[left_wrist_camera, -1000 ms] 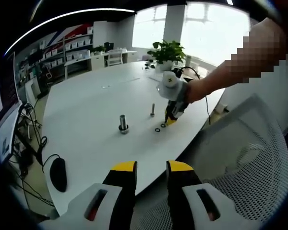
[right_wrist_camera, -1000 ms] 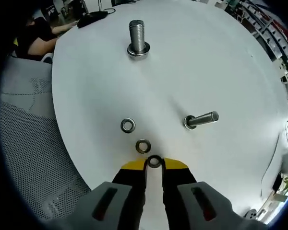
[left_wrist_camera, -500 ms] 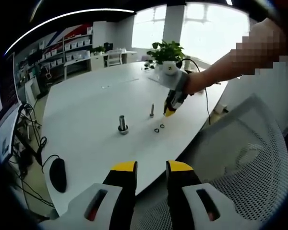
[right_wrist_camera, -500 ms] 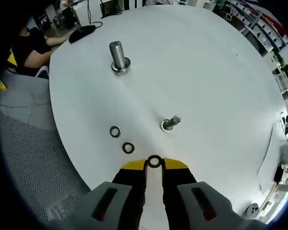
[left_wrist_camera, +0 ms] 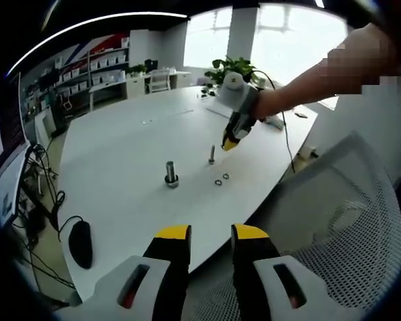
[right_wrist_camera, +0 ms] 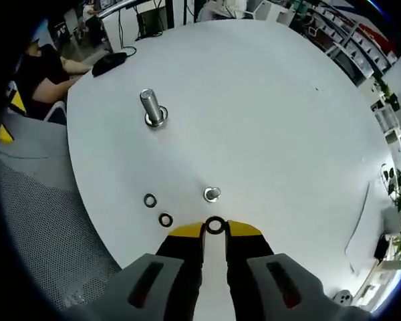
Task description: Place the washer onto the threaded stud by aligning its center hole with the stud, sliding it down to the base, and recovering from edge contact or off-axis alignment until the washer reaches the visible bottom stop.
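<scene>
My right gripper (right_wrist_camera: 214,227) is shut on a small metal washer (right_wrist_camera: 215,225), held high over the white table. Just ahead of its tips stands the thin threaded stud (right_wrist_camera: 212,194), seen almost end-on. In the left gripper view the right gripper (left_wrist_camera: 228,142) hovers just above and right of that thin stud (left_wrist_camera: 212,154). A thicker bolt (right_wrist_camera: 152,109) stands upright further off, also the thick bolt (left_wrist_camera: 171,173) in the left gripper view. Two loose washers (right_wrist_camera: 158,210) lie on the table. My left gripper (left_wrist_camera: 210,234) is slightly open, empty, off the table's near edge.
A mesh office chair (left_wrist_camera: 334,227) sits right of the table edge. A black mouse (left_wrist_camera: 80,242) and cables lie at the left. A potted plant (left_wrist_camera: 235,70) stands at the far end. A seated person (right_wrist_camera: 47,70) is beyond the table in the right gripper view.
My right gripper has risen from the table with the washer and moved over toward the thin stud. The loose washers stay put. The left gripper has not moved.
</scene>
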Available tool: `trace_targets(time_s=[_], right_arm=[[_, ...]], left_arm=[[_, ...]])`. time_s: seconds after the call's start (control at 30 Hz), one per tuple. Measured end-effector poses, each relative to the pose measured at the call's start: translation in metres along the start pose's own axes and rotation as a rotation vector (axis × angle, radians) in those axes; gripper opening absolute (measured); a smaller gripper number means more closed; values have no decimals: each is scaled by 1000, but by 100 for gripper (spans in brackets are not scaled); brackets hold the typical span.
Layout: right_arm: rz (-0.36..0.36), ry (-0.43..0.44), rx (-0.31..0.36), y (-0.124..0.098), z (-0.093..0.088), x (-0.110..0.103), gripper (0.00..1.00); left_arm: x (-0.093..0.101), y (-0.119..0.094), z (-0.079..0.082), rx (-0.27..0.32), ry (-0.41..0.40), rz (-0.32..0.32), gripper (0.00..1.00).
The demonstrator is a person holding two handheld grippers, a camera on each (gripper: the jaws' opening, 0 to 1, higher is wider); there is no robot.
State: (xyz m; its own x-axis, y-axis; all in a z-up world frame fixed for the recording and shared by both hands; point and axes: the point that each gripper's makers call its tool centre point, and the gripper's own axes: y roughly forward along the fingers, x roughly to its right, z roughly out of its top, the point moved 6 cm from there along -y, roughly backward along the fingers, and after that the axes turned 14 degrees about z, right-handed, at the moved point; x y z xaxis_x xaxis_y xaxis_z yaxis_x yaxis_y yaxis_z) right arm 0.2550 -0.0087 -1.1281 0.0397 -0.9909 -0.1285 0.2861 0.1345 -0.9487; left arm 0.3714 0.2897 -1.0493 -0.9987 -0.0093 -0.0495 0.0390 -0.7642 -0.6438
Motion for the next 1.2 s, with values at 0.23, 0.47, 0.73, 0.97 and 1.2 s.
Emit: trace_targets(time_s=[0.23, 0.47, 0.73, 0.97, 1.2], right_arm=[[-4, -93, -40, 0, 12, 4, 14], [1, -102, -6, 1, 25, 13, 14], [12, -132, -14, 0, 31, 3, 14], [27, -143, -20, 12, 31, 12, 14], [45, -148, -46, 22, 29, 16, 14]], left_arm=[[-3, 0, -1, 4, -6, 6, 21], [-2, 0, 0, 4, -3, 6, 21], [-2, 1, 0, 2, -4, 7, 21], [-2, 0, 0, -2, -3, 8, 21], [-2, 1, -1, -6, -5, 9, 21]])
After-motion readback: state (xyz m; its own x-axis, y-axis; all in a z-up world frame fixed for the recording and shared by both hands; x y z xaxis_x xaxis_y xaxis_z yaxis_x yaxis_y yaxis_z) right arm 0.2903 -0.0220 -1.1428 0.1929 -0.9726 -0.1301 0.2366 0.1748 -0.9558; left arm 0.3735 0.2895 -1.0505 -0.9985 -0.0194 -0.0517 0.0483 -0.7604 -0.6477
